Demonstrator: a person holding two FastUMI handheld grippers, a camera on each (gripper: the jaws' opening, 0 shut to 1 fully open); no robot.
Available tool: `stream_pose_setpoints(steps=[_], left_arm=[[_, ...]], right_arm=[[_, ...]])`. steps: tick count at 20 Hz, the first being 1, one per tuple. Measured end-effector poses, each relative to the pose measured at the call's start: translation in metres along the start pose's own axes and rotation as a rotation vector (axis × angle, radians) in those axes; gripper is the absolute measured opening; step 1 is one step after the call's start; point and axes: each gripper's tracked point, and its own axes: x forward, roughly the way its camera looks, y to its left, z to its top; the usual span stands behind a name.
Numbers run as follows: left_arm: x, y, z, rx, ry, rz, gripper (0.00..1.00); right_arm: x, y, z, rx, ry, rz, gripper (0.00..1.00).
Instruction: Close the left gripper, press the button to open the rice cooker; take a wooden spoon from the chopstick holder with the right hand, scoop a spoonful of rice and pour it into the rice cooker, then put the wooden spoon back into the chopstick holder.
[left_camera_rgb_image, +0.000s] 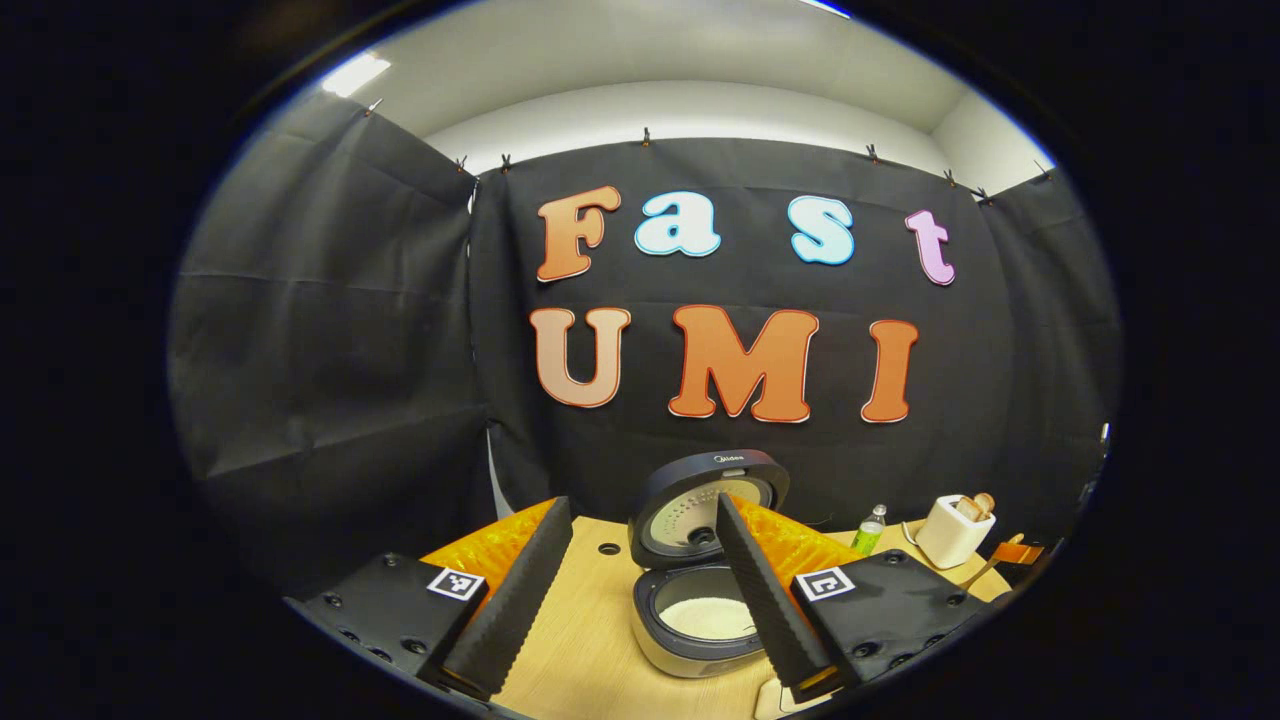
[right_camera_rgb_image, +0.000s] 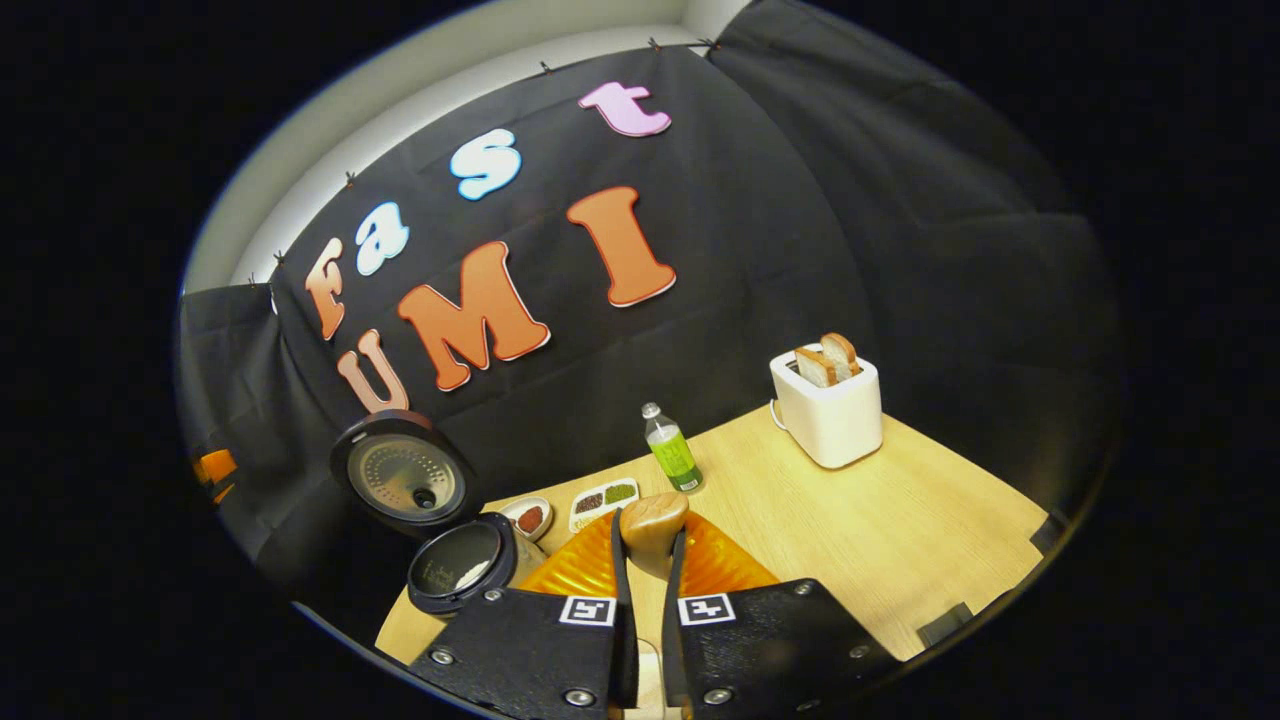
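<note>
Left gripper view: left tool (left_camera_rgb_image: 640, 610) stands wide, its two fingers splayed over the wooden counter (left_camera_rgb_image: 585, 640) with nothing between them. Straight ahead the rice cooker (left_camera_rgb_image: 700, 590) sits with its lid (left_camera_rgb_image: 708, 505) swung up; pale rice shows in the inner pot. Behind it to the right are a small green bottle (left_camera_rgb_image: 870, 532) and a white toaster (left_camera_rgb_image: 952, 530) with bread in the slots. At the far right edge a wooden spoon handle (left_camera_rgb_image: 985, 570) leads toward an orange shape, probably the other tool, though it is too cropped to be certain. Right gripper view: right tool (right_camera_rgb_image: 648, 590) is narrow, both fingers pressed on the wooden spoon (right_camera_rgb_image: 652, 525), whose rounded end rises just above the fingertips. The spoon is held above the counter (right_camera_rgb_image: 900, 520), right of the cooker (right_camera_rgb_image: 465, 565). This view adds two small dishes (right_camera_rgb_image: 575, 510) of coloured grains near the cooker, the bottle (right_camera_rgb_image: 672, 452) behind them, and the toaster (right_camera_rgb_image: 828, 405) well apart at the back right. I cannot tell whether the spoon carries rice.
</note>
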Motion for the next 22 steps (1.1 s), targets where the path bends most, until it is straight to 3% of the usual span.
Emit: stream_pose_setpoints(steps=[4,7,18,22], left_arm=[[0.010,0.017,0.000,0.006,0.000,-0.052,0.97],[0.017,0.027,-0.006,0.008,0.008,-0.084,0.97],[0.026,0.063,-0.025,0.034,0.054,-0.118,0.97],[0.027,0.070,-0.031,0.027,0.068,-0.109,0.97]], right_arm=[[-0.028,0.057,-0.024,-0.036,-0.005,0.053,0.08],[-0.035,0.079,-0.057,-0.092,0.019,0.053,0.08],[-0.002,0.076,-0.161,-0.386,0.109,-0.101,0.08],[-0.002,0.078,-0.172,-0.365,0.111,-0.113,0.08]])
